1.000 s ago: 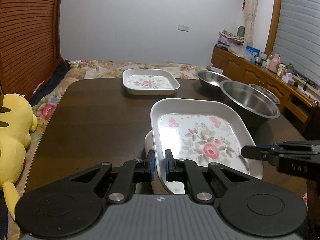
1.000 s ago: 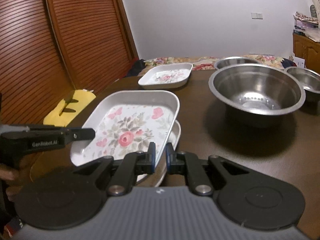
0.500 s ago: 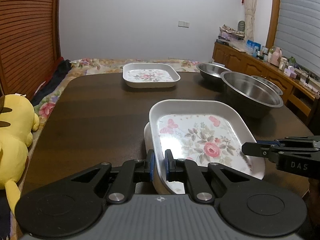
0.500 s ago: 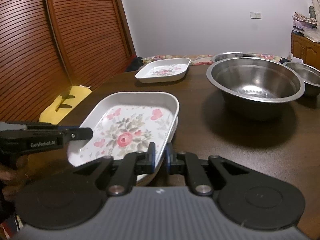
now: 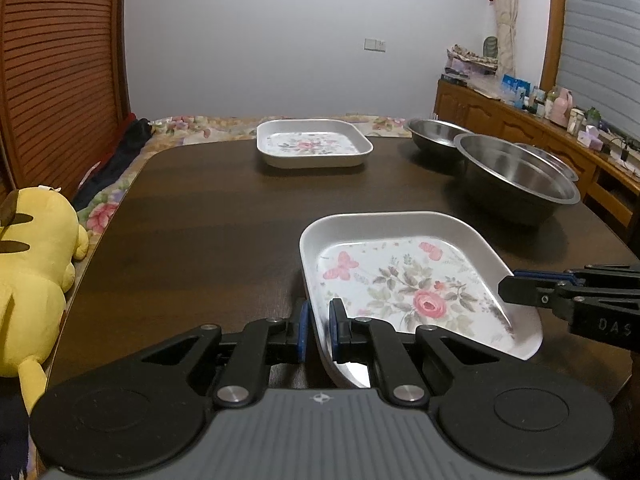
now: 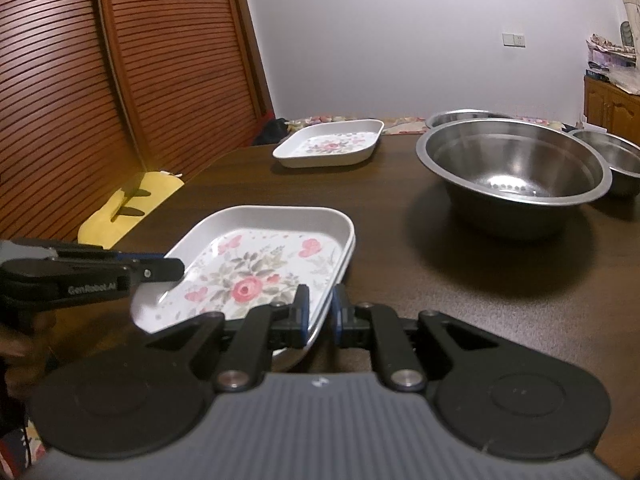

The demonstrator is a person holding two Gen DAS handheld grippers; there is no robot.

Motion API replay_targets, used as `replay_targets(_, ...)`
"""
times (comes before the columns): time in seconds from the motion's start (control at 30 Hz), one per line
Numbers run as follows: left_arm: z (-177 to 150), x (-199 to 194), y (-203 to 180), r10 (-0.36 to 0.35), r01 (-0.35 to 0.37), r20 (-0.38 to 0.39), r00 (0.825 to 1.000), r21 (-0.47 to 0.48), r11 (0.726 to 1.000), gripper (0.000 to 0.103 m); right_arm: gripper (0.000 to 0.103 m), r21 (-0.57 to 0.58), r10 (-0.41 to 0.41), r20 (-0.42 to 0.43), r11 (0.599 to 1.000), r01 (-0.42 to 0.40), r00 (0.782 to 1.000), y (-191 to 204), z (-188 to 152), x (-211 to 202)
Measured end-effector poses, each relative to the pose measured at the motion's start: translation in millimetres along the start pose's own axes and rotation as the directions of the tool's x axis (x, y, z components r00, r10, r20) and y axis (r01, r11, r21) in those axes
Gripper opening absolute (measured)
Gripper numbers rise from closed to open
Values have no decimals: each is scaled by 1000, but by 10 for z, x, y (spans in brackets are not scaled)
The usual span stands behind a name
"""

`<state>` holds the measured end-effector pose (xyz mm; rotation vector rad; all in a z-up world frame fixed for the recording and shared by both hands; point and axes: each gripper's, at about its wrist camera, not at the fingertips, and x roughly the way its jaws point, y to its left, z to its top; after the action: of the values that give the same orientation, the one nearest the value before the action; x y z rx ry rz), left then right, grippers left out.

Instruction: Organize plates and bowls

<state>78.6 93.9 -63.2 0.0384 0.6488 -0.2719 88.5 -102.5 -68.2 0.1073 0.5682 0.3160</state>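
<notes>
A white square floral plate [image 5: 404, 280] [image 6: 256, 272] is held low over the dark table [image 5: 200, 220], nested on a second white plate whose rim [image 6: 352, 246] shows just beneath it. My left gripper [image 5: 319, 330] is shut on the plate's near-left rim. My right gripper [image 6: 320, 312] is shut on the opposite rim. Each gripper also shows in the other's view: the right gripper [image 5: 516, 288] and the left gripper [image 6: 168, 270]. A matching floral plate [image 5: 314, 148] [image 6: 330, 144] sits alone at the far side of the table.
A large steel bowl [image 5: 516, 176] [image 6: 512, 164] stands to the right, with two smaller steel bowls [image 5: 434, 134] [image 6: 616, 156] behind it. A yellow plush toy [image 5: 32, 272] lies off the table's left edge. A cluttered wooden sideboard [image 5: 520, 120] runs along the right wall.
Both grippers have lowered the floral plate onto the plate beneath it, which is now almost hidden. Both grips are unchanged.
</notes>
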Motion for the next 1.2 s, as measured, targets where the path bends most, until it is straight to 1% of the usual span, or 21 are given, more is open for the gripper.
replay_targets(0.2, -18, 11, 12, -5, 5, -1, 1000, -6, 1000, 13, 17, 14, 10, -3, 1000, -10, 1000, -8, -11, 16)
replay_targets(0.4, -29, 12, 15, -6, 6, 1, 1000, -12, 1000, 13, 18, 19, 11, -8, 1000, -10, 1000, -4, -20, 31)
replay_targets(0.47, -24, 16, 17, -7, 7, 2, 1000, -13, 1000, 13, 23, 18, 7, -12, 1000, -7, 1000, -3, -33, 40)
replay_targets(0.77, -12, 18, 33, -3, 3, 0, 1000, -21, 1000, 20, 23, 21, 9, -13, 1000, -9, 1000, -10, -35, 45)
replay_targets(0.87, 9, 6, 39, -4, 4, 8, 1000, -20, 1000, 22, 23, 17, -3, -4, 1000, 3, 1000, -5, -20, 20)
replay_targets(0.93, 51, -23, 51, -3, 4, 22, 1000, -18, 1000, 25, 23, 15, -5, 11, 1000, 5, 1000, -14, 14, -19)
replay_targets(1.03, 169, -53, 71, -5, 5, 40, 999, 0, 1000, 26, 23, 12, -9, 42, 1000, 9, 999, -67, 134, -90)
replay_targets(1.2, 523, -71, 121, 12, -16, 94, 996, 44, 999, 27, 23, -17, -18, 96, 1000, 19, 995, -198, 508, -138)
